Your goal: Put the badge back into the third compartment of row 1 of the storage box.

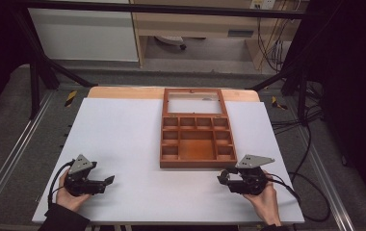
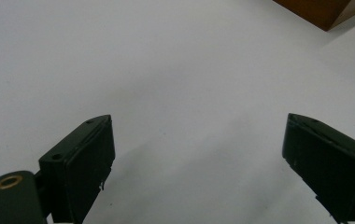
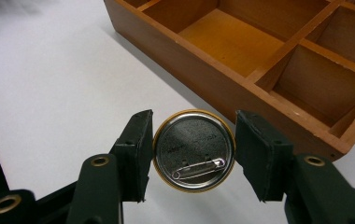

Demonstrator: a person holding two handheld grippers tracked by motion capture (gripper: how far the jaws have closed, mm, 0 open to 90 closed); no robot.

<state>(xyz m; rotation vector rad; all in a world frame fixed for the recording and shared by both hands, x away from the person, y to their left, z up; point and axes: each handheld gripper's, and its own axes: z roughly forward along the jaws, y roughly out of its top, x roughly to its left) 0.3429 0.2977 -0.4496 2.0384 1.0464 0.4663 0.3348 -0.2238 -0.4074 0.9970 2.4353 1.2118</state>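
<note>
My right gripper [image 3: 194,117] is shut on a round pin badge [image 3: 194,149], with one jaw against each side of its rim. The badge shows its silver back with a safety pin and has a gold edge. It is held just in front of the near wall of a wooden compartment box [image 3: 241,88]. In the high view the right gripper [image 1: 223,177] sits low at the box's [image 1: 194,165] front right corner. At the table's front left, my left gripper [image 1: 109,181] is open. Its jaws [image 2: 199,119] stand wide apart over bare white table with nothing between them.
The box has several small compartments around a larger middle one, and its windowed lid [image 1: 194,91] lies open at the far side. It stands on a white sheet [image 1: 123,144] that covers the table. A corner of the box [image 2: 325,11] shows in the left gripper view.
</note>
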